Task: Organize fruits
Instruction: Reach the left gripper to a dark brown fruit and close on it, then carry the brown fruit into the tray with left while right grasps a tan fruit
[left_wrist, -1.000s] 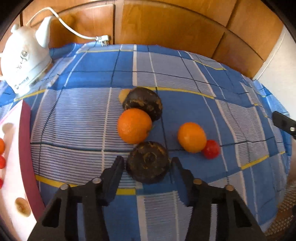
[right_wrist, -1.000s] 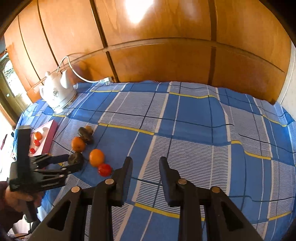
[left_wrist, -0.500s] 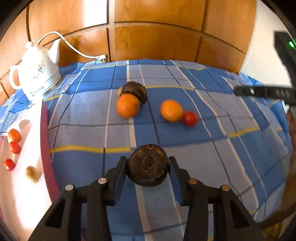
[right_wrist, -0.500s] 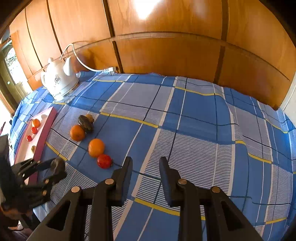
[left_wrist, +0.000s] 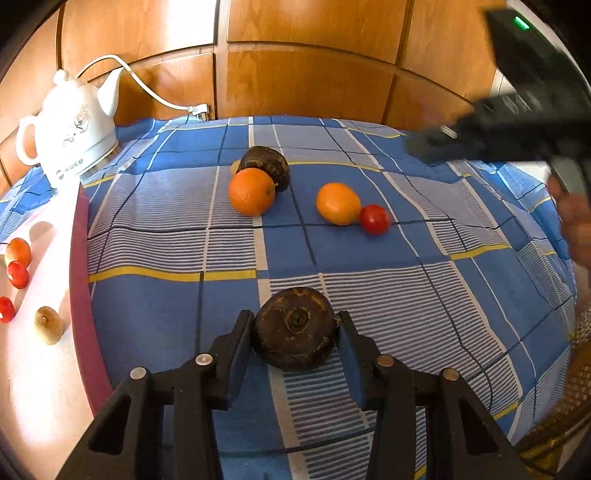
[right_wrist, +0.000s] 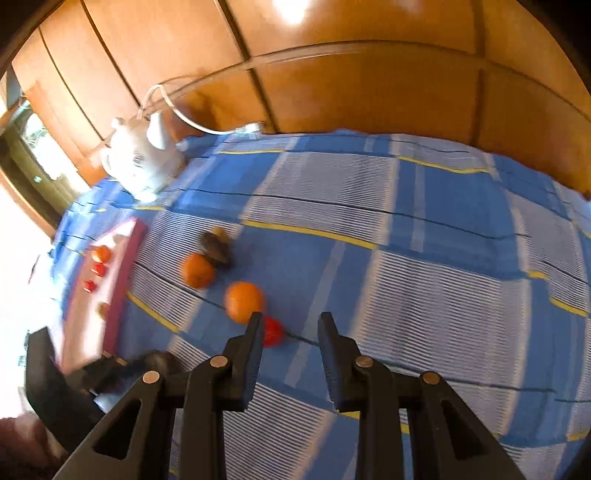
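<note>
Dark-brown round fruit (left_wrist: 294, 328) clamped in left gripper (left_wrist: 294, 330); stem-end faces camera.

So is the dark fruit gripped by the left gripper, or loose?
Gripped. In the left wrist view the left gripper has both pads pressed against the dark fruit, held clear of the cloth.

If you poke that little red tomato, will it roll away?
Probably. The red tomato looks round and smooth, so a nudge likely rolls it. The orange touching it may block that side, and the soft tablecloth might slow it.
</note>
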